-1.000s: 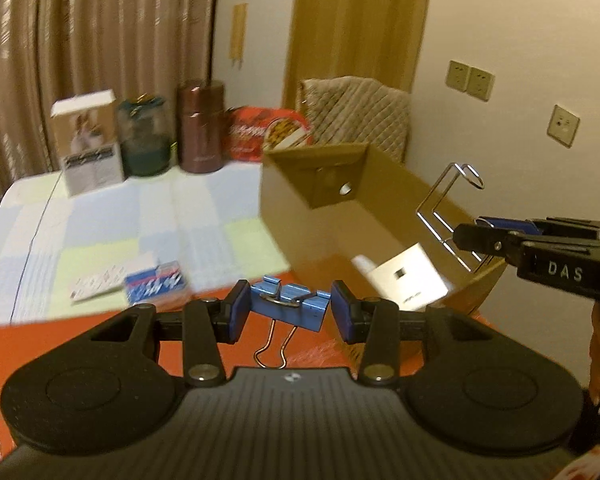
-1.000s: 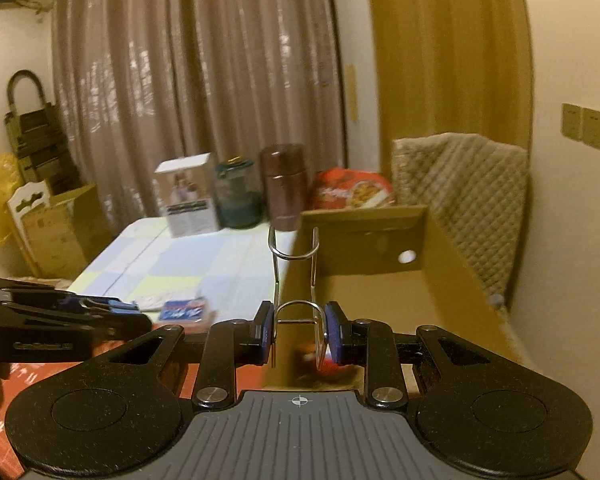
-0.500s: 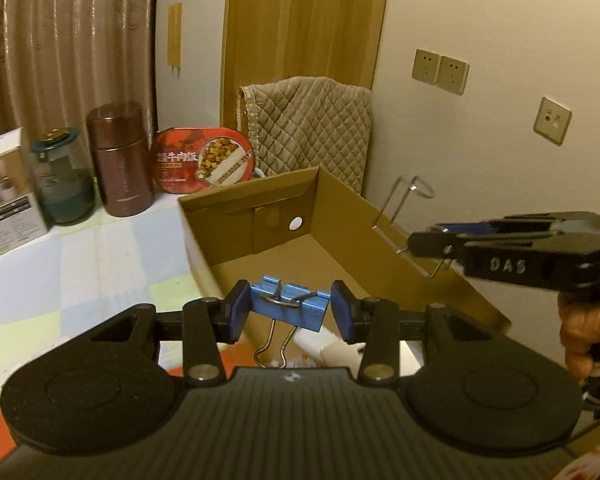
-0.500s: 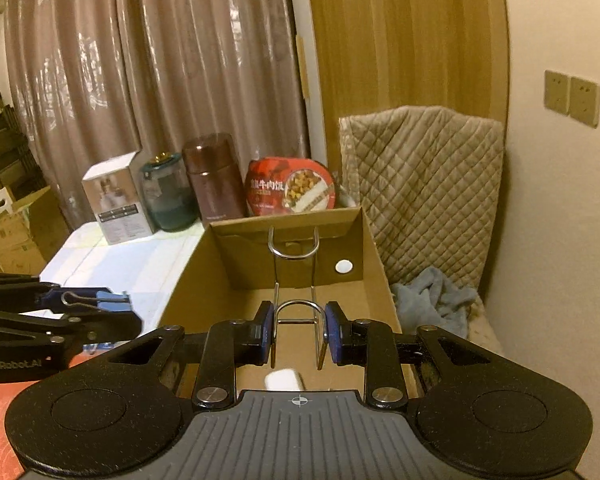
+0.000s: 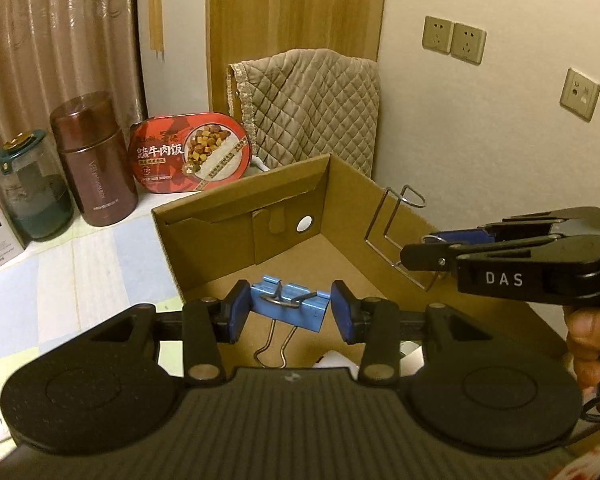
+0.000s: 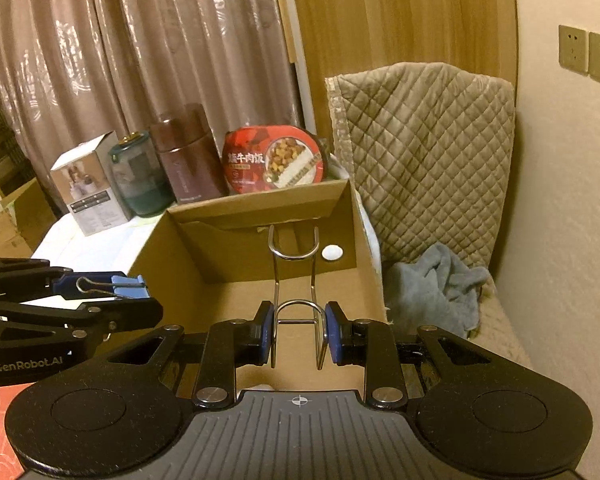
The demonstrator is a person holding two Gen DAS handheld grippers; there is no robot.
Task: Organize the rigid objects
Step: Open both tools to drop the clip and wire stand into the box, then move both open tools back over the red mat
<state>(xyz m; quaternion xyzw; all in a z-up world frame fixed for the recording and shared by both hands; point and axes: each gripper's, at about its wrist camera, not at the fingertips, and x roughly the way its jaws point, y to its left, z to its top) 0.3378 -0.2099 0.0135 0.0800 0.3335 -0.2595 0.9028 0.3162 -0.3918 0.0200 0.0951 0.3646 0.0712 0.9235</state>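
Left tongs (image 5: 286,306) hide most of white items (image 5: 336,360) in cardboard box (image 5: 236,208).

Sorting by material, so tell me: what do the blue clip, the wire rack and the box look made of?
Blue binder clip: painted sheet metal with bare wire handles, matte blue. Wire rack: bent steel wire, shiny, apparently chrome-plated, judging by its highlights. Box: brown corrugated cardboard, dull, with folded flaps.

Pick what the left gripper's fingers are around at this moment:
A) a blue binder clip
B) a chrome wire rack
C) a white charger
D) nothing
A: the blue binder clip sits between the left gripper fingers, above the open cardboard box.
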